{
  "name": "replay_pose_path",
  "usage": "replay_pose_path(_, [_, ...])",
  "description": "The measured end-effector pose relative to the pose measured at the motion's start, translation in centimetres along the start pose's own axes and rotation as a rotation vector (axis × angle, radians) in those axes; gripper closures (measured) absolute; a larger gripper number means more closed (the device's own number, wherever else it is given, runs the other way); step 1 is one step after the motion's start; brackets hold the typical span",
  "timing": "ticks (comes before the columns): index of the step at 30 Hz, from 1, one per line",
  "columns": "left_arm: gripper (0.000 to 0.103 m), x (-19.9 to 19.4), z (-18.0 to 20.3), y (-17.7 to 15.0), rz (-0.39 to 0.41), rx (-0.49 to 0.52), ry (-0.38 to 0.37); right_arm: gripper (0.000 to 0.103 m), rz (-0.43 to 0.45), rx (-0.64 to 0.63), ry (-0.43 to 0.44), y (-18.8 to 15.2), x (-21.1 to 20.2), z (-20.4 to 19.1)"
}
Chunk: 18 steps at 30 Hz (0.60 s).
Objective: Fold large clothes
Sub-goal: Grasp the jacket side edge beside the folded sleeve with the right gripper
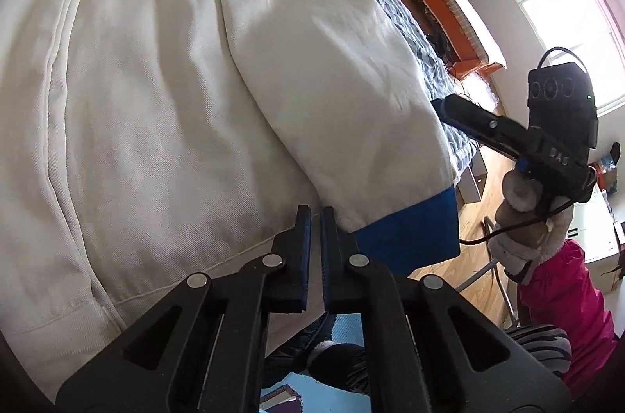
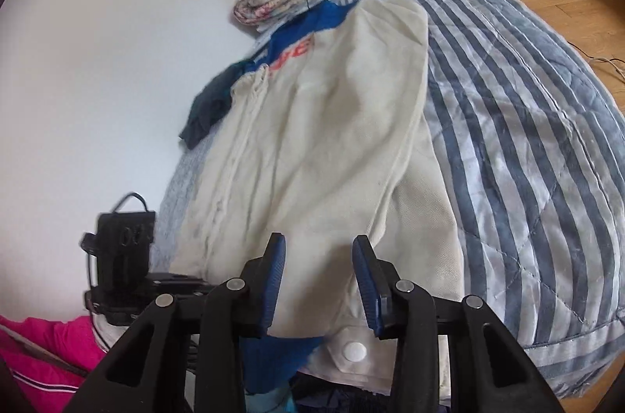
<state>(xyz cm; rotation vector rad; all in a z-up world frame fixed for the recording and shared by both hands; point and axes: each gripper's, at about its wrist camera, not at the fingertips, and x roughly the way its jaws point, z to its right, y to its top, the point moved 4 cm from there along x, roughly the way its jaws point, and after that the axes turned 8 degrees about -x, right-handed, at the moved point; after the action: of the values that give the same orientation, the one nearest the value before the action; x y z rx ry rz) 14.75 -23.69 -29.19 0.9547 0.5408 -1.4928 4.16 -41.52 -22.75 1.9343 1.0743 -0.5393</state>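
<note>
Our left gripper [image 1: 316,218] is clamped on the cream cotton jacket's [image 1: 175,93] hem at six o'clock on the striped quilted bed [image 2: 527,147]; our right gripper [image 2: 318,257] straddles the sleeve unclosed, which we judge may slip free.

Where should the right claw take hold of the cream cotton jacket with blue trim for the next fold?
Grip the cream cotton jacket at its near hem corner beside the white snap button, coming in from the bed's near edge. That hem overhangs the striped quilt, so fingers could slide above and below.
</note>
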Motion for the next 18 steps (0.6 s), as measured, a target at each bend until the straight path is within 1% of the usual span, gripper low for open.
replay_pose_path(1, [0.101, 0.0, 0.1, 0.0, 0.002, 0.006, 0.003, 0.064, -0.016, 0.002, -0.030, -0.8, 0.1, 0.6])
replay_pose_path(2, [0.101, 0.1, 0.2, -0.1, 0.001, 0.011, 0.007, 0.064, -0.017, 0.019, -0.041, -1.2, 0.3, 1.2])
replay_pose_path(3, [0.101, 0.1, 0.3, -0.1, 0.001, 0.015, 0.010, 0.063, -0.004, 0.049, -0.033, -1.6, 0.2, 1.8])
replay_pose_path(5, [0.101, 0.3, 0.3, 0.0, 0.000, 0.022, 0.021, 0.057, 0.030, 0.100, -0.009, -2.3, 0.0, 2.7])
replay_pose_path(7, [0.101, 0.5, 0.3, 0.0, -0.001, 0.022, 0.027, 0.052, 0.055, 0.117, 0.012, -2.6, 0.2, 3.0])
replay_pose_path(9, [0.101, 0.5, -0.1, -0.1, 0.000, 0.020, 0.027, 0.052, 0.061, 0.110, 0.048, -2.5, 0.6, 2.3])
replay_pose_path(10, [0.101, 0.8, 0.4, 0.0, 0.001, 0.020, 0.028, 0.057, 0.053, 0.091, 0.055, -2.3, 1.0, 1.7])
replay_pose_path(11, [0.101, 0.8, 0.4, 0.1, 0.002, 0.021, 0.028, 0.068, 0.044, 0.063, 0.063, -2.0, 1.2, 0.9])
replay_pose_path(12, [0.101, 0.6, 0.5, 0.1, 0.003, 0.023, 0.027, 0.086, 0.026, 0.037, 0.079, -1.6, 1.3, 0.0])
replay_pose_path(14, [0.101, 0.4, 0.9, -0.1, 0.006, 0.024, 0.018, 0.093, 0.042, -0.014, 0.068, -0.6, 0.3, -1.4])
replay_pose_path(15, [0.101, 0.2, 1.2, -0.1, 0.008, 0.028, 0.011, 0.099, 0.051, -0.027, 0.066, 0.0, -0.4, -1.9])
replay_pose_path(18, [0.101, 0.0, 2.6, -0.3, 0.012, 0.058, -0.007, 0.102, 0.055, -0.090, 0.008, 2.0, -2.9, -3.1])
